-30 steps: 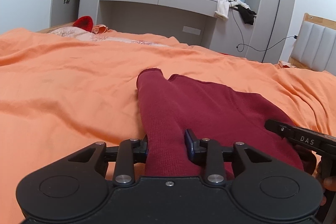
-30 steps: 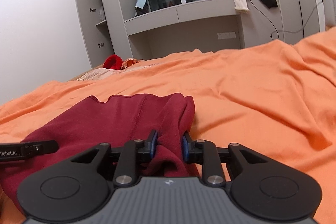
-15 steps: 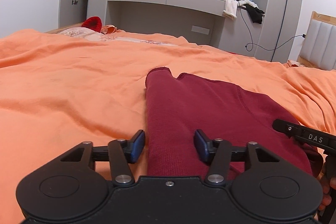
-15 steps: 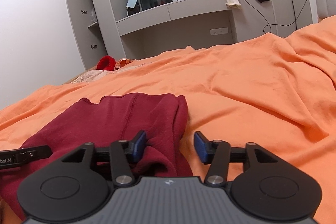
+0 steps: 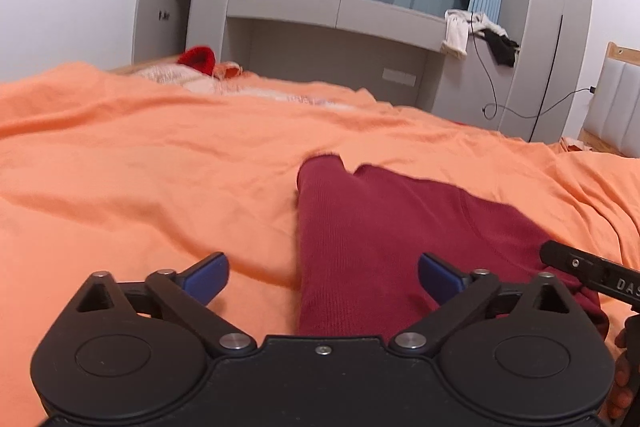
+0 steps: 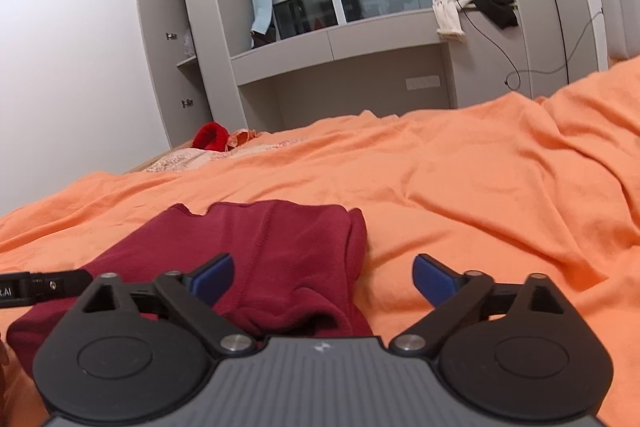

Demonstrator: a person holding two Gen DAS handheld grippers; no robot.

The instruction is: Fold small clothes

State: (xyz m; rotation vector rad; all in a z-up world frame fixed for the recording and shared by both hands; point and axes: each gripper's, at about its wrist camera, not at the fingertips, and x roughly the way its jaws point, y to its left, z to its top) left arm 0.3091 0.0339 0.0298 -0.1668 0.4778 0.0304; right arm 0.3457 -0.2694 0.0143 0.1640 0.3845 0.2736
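Note:
A dark red knit garment lies folded on the orange bedspread; it also shows in the right wrist view. My left gripper is open, its blue-padded fingers wide apart over the garment's near left edge, holding nothing. My right gripper is open too, fingers spread over the garment's near right edge, holding nothing. Each gripper's black side shows in the other's view, the right gripper at the right and the left gripper at the left.
The orange bedspread is wrinkled at the right. A red item and pale cloth lie at the far end of the bed. Grey cabinets and a window ledge with draped clothes stand behind. A padded headboard is at the right.
Both grippers went from shut on the garment's near edge to wide open, letting it go. Both have lifted and tilted up a little.

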